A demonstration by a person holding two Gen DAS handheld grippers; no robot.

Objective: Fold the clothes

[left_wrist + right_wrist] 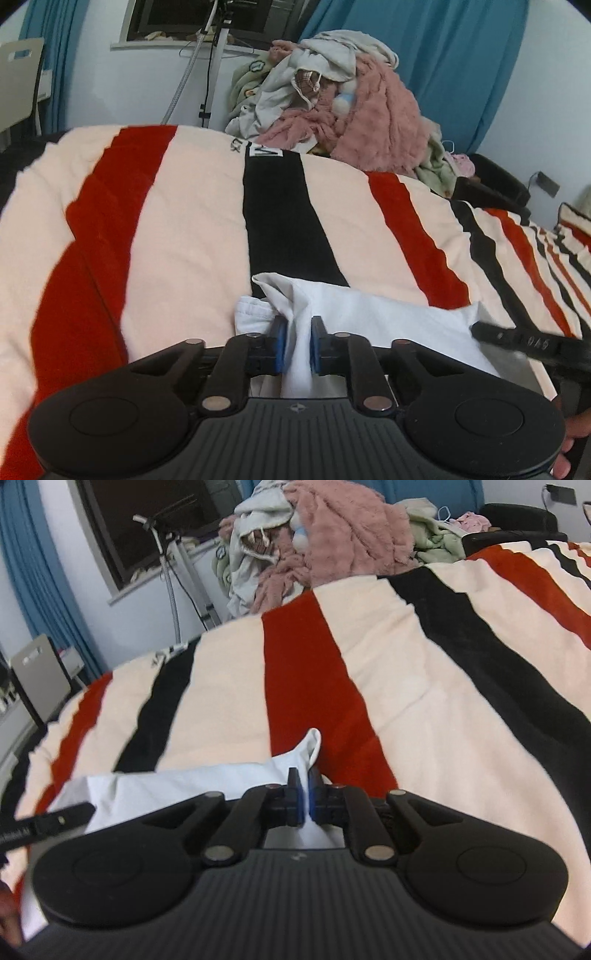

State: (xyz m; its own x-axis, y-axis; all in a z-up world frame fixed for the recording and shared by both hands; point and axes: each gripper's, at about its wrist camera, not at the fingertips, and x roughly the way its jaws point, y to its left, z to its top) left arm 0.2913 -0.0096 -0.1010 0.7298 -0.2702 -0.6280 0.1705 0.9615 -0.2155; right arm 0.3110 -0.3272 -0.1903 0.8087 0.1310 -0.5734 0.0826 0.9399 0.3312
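A white garment (388, 317) lies at the near edge of a bed covered by a striped blanket (184, 221) in cream, red and black. Two hand-held grippers grasp it, one at each end. The left hand-held gripper (298, 341) is clenched on a bunched fold of white cloth, which rises between its blue pads (279, 338). The right hand-held gripper (304, 797) is pinched almost fully shut on a thin corner of the same garment (166, 786), whose tip pokes up past the jaws. Each wrist view also catches the other tool's dark finger at the frame's edge, so the two grips sit near one another along one hem. Holding both ends this way likely serves to stretch the cloth taut and square it before a fold. The garment's long axis runs side to side across the bed, parallel to the near edge and crosswise to the blanket's stripes. A heap of unfolded clothes (332, 99), pink and grey among them, waits at the far side of the bed, well apart, before blue curtains (461, 55).
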